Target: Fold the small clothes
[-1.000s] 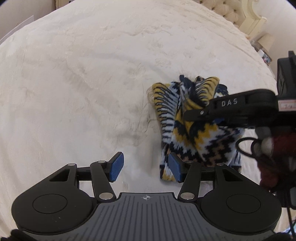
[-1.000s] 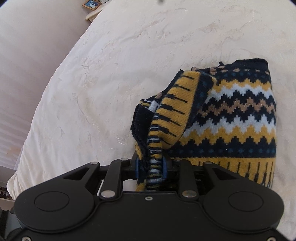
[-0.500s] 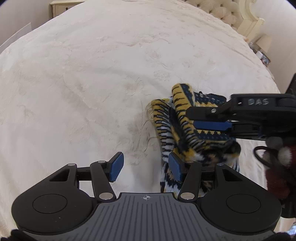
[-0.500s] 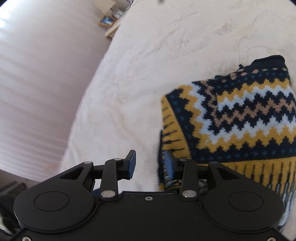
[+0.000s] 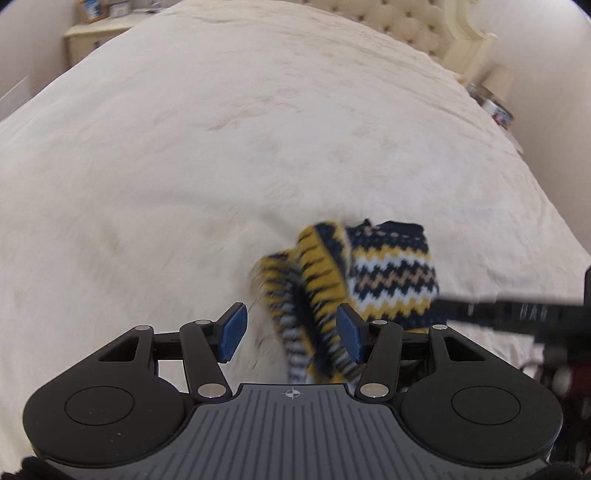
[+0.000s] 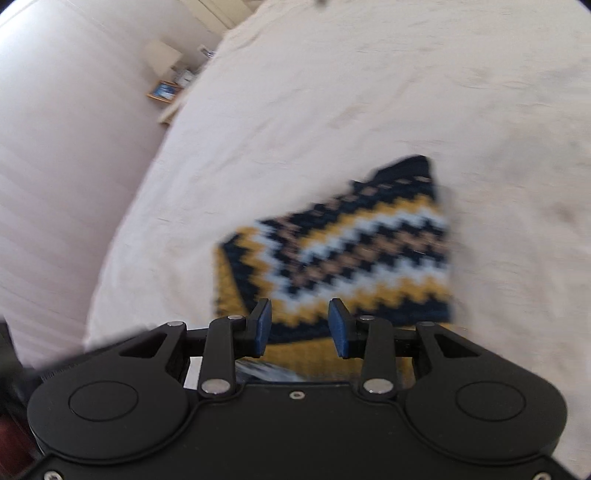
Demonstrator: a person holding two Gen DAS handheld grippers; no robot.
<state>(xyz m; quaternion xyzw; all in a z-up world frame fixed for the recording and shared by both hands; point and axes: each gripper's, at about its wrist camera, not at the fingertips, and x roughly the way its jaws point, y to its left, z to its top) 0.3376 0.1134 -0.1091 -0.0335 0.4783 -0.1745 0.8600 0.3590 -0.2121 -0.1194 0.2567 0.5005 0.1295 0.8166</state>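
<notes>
A small knitted garment (image 5: 384, 280) in navy, yellow and white zigzag lies folded on the cream bedspread (image 5: 221, 166). Its striped edge bunches up between my left gripper's fingers. My left gripper (image 5: 290, 334) is open and holds nothing. In the right wrist view the garment (image 6: 354, 251) lies flat just ahead of my right gripper (image 6: 299, 334), which is open and empty above its near edge. The right gripper's black body (image 5: 517, 314) shows at the right of the left wrist view. Both views are blurred by motion.
A tufted headboard (image 5: 399, 22) and a bedside table with a lamp (image 5: 498, 88) stand at the far end. Another nightstand (image 5: 96, 33) is at the far left. The bed's edge (image 6: 122, 240) drops off left of the right gripper, with a picture frame (image 6: 164, 91) beyond.
My right gripper has let go of the striped edge it held, opened, and drawn back. The garment now lies folded flat. Both cameras have lifted and pulled back from it.
</notes>
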